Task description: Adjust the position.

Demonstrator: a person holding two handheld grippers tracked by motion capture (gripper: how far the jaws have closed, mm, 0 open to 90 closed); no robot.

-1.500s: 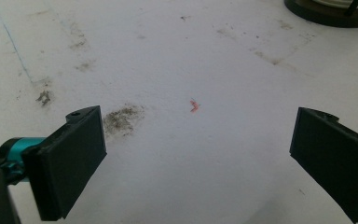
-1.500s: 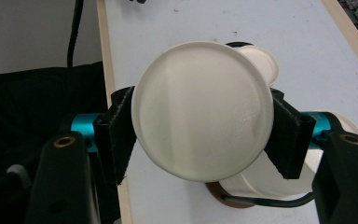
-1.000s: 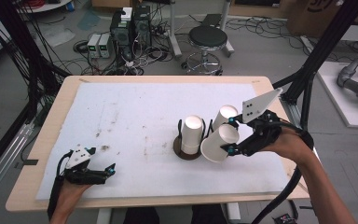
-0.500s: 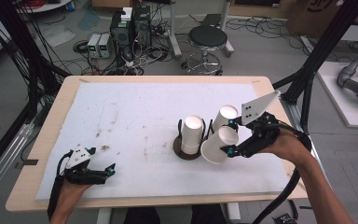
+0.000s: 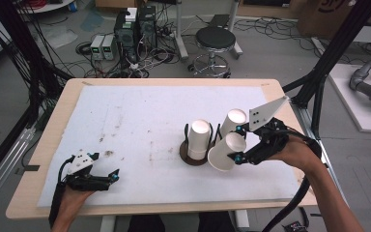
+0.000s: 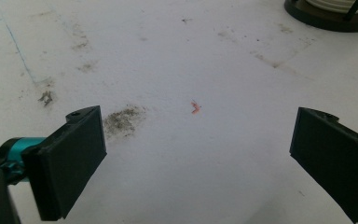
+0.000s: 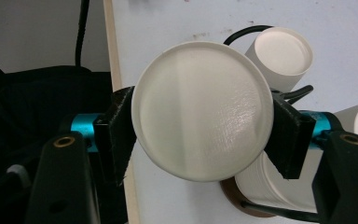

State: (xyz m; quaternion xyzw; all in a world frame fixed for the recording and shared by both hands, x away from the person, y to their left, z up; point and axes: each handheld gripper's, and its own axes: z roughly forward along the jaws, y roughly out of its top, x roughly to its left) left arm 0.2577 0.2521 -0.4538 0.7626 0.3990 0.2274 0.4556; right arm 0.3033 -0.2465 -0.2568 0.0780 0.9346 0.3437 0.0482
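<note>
- Jaws of the right gripper [image 7: 200, 135] are clamped on a white paper cup [image 7: 200, 109], one black pad on each side of its wall; in the right gripper view its flat closed bottom faces the camera.
- Seen from the high view, that cup [image 5: 226, 152] is held tilted off the table [image 5: 43, 145], just right of the cup holder [image 5: 195, 154] and near its stack.
- Already in place: a stack of inverted white cups [image 5: 199, 140] stands on the round dark base of the holder, inside its thin black wire posts.
- One more white cup [image 5: 234, 123] stands just behind the held one, beside the holder; whether it touches the holder I cannot tell.
- Jaws of the left gripper [image 5: 107, 179] stand wide with nothing between them; in the left gripper view they [image 6: 196, 154] frame bare, stained white mat [image 6: 177, 60].
- That left gripper rests low at the near left of the table, well apart from the cups.
- My reading: the held cup is lifted but neither seated on the stack nor set down, so the work is partway through.
- What looks left: bring the held cup to rest, then deal with the cup behind it.
</note>
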